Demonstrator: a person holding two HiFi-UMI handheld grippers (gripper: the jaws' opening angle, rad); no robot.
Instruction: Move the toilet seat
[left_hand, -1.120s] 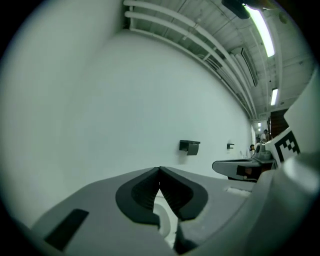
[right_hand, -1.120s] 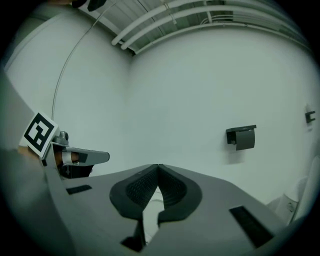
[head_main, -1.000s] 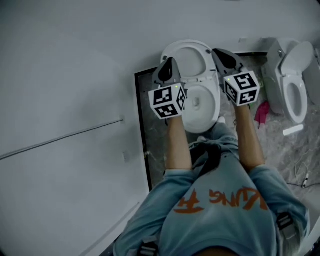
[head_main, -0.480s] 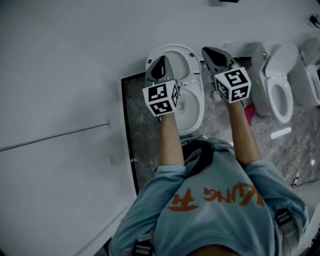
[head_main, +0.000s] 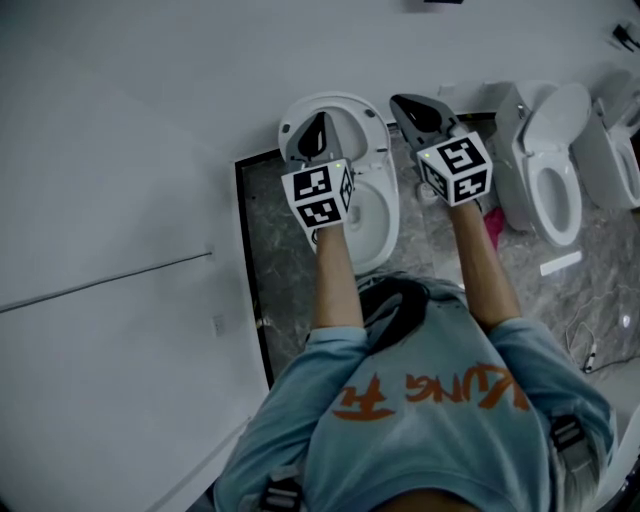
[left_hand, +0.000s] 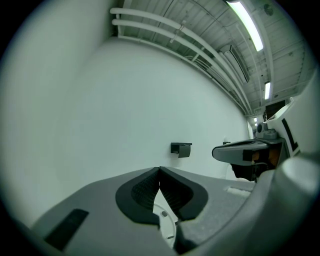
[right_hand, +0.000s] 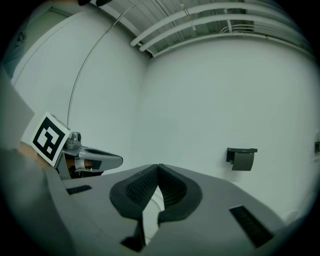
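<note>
A white toilet (head_main: 372, 215) stands against the wall below me, its bowl open. Its seat and lid (head_main: 352, 112) look raised toward the wall. My left gripper (head_main: 320, 127) is shut and empty, held over the raised seat's left half. In the left gripper view its pads (left_hand: 148, 189) meet at the tip, with a bit of white toilet (left_hand: 165, 220) below them. My right gripper (head_main: 407, 104) is shut too, to the right of the seat and apart from it. Its own view shows closed jaws (right_hand: 158, 167) facing the bare wall.
A second toilet (head_main: 545, 165) stands to the right and a third (head_main: 615, 140) at the edge. A pink thing (head_main: 493, 226), a white bar (head_main: 560, 264) and a cable (head_main: 590, 350) lie on the marbled floor. A dark paper holder (left_hand: 181, 148) hangs on the wall.
The head view has shifted, so the toilet sits further left in the picture. Both grippers have moved slightly forward over the toilet's back. Both stayed shut.
</note>
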